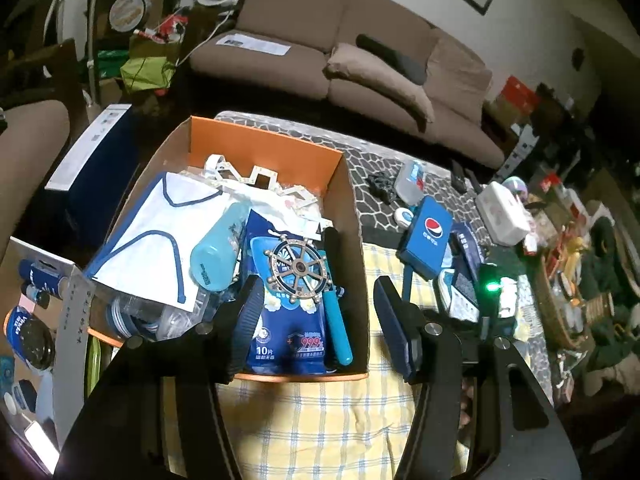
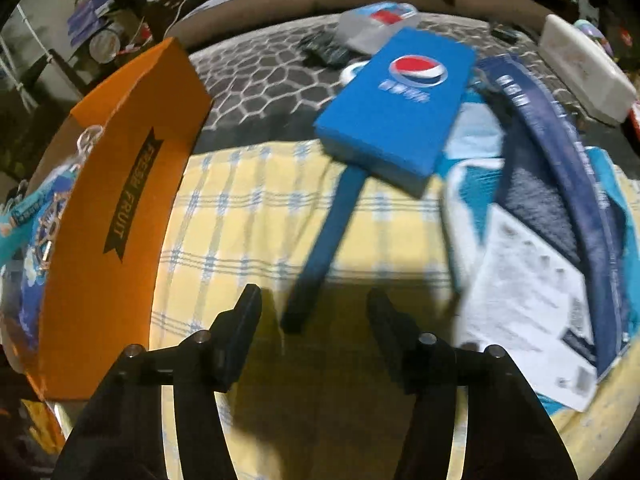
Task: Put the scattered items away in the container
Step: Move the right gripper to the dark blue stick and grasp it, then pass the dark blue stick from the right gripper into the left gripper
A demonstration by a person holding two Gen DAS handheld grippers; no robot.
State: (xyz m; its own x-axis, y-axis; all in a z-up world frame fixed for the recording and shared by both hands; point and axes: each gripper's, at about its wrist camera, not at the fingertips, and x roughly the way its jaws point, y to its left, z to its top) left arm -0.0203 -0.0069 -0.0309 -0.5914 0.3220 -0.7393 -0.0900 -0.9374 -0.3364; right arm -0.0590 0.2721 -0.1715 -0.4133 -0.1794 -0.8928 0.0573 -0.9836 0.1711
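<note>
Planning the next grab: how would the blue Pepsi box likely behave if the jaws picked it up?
The Pepsi box looks flat-sided with crisp edges, so probably stiff and unlikely to roll. Its smooth printed faces might be a bit slippery. It rests propped on a blue strip and other packets, so a push could tip or slide it.

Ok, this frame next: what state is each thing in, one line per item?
Orange box: open-topped, already crowded with items.
Ship's wheel ornament: inside the box, lying on a blue packet.
Blue Pepsi box: closed, outside on the table, one end propped up.
Left hand-held gripper: open, empty, over the box's near edge.
Right hand-held gripper: open, empty, above the checked cloth.
</note>
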